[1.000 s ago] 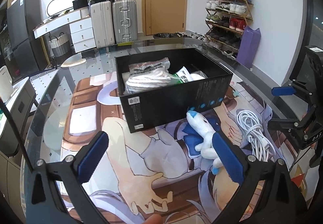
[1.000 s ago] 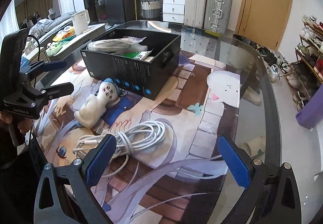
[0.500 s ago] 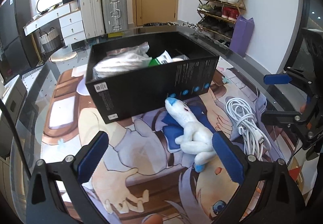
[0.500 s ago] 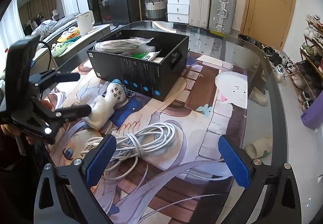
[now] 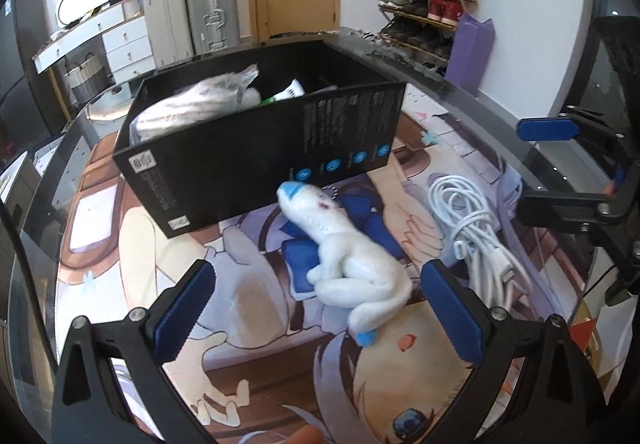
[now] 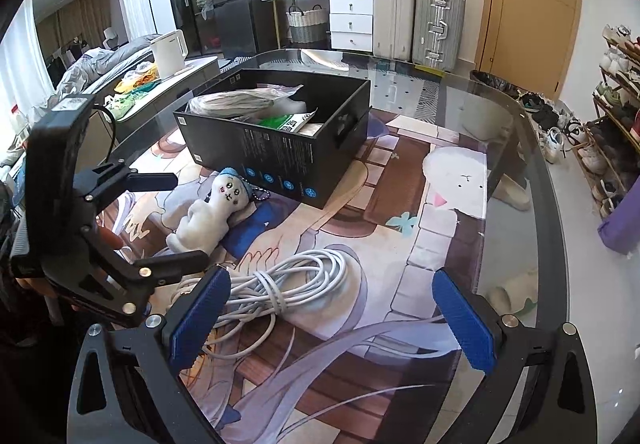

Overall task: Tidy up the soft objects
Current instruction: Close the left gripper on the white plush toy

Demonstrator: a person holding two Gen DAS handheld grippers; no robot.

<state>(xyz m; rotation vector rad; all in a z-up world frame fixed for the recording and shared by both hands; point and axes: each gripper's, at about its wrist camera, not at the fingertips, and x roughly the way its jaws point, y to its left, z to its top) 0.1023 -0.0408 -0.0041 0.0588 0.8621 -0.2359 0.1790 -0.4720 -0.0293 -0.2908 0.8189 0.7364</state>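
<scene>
A small white plush toy with a blue cap (image 5: 348, 248) lies on the printed table mat just in front of a black box (image 5: 256, 152); it also shows in the right wrist view (image 6: 208, 212). My left gripper (image 5: 320, 308) is open, and the toy's lower end lies between its fingers. From the right wrist view the left gripper (image 6: 176, 220) straddles the toy. The black box (image 6: 280, 160) holds bagged soft items (image 6: 244, 100). My right gripper (image 6: 332, 316) is open and empty above a coiled white cable (image 6: 280, 280).
The coiled white cable (image 5: 476, 232) lies right of the toy. The round glass table's edge (image 6: 560, 244) curves at the right. Suitcases (image 6: 416, 20), a drawer unit and a shoe rack (image 5: 424, 16) stand beyond the table.
My left gripper has moved forward and down toward the plush toy, which now lies between its open fingers. The right gripper has barely moved.
</scene>
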